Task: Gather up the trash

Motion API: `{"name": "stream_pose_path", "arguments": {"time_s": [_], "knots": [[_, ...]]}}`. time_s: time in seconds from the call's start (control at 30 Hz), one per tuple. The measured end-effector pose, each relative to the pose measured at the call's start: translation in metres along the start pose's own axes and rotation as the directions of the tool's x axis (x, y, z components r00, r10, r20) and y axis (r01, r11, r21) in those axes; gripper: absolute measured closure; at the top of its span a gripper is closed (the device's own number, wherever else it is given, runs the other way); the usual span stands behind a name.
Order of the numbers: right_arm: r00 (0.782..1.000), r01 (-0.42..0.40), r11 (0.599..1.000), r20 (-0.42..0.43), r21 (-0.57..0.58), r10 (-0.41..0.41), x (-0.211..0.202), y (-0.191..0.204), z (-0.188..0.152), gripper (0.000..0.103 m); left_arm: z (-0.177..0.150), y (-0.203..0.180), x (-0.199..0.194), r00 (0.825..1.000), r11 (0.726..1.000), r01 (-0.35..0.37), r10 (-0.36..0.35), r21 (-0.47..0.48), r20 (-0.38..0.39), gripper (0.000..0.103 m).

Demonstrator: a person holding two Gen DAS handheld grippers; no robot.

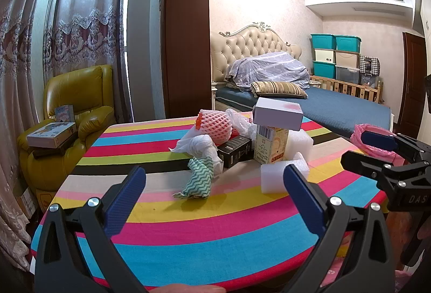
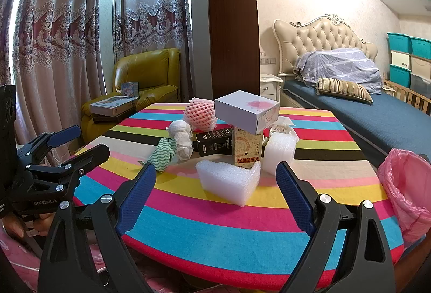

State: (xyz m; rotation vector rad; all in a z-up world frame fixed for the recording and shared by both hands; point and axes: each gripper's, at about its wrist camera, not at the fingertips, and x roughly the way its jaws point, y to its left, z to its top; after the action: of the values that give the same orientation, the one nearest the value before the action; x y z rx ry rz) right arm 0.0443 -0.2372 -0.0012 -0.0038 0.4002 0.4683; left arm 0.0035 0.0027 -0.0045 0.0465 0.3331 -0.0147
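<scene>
A pile of trash sits mid-table on the striped cloth [image 1: 188, 228]. It holds a green wavy rag [image 1: 199, 180], crumpled white tissue [image 1: 196, 145], a pink foam fruit net [image 1: 215, 126], a black box [image 1: 234, 150], a yellow carton [image 1: 270, 145] with a white box [image 1: 277, 114] on top, and white foam pieces [image 1: 280, 175]. My left gripper [image 1: 215, 182] is open, short of the rag. My right gripper [image 2: 218, 180] is open, with the foam block [image 2: 229, 180] between and beyond its fingertips. A pink bag-lined bin [image 2: 406, 185] stands at the table's right edge.
A yellow armchair [image 1: 78, 104] with boxes on it stands left of the table, before curtains. A brown pillar [image 1: 186, 29] rises behind the table. A bed [image 1: 323, 107] and stacked storage bins [image 1: 334, 56] fill the right. A hand [image 2: 13, 225] holds the left gripper.
</scene>
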Motion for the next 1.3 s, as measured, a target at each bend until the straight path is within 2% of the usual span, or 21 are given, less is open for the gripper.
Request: {"name": "stream_pose_path", "arguments": {"time_s": [1.3], "knots": [[1.000, -0.003, 1.000, -0.005, 0.003, 0.003, 0.0026, 0.0012, -0.0023, 0.018, -0.0021, 0.0013, -0.0009, 1.000, 1.000, 0.001, -0.001, -0.009, -0.004, 0.004]]}}
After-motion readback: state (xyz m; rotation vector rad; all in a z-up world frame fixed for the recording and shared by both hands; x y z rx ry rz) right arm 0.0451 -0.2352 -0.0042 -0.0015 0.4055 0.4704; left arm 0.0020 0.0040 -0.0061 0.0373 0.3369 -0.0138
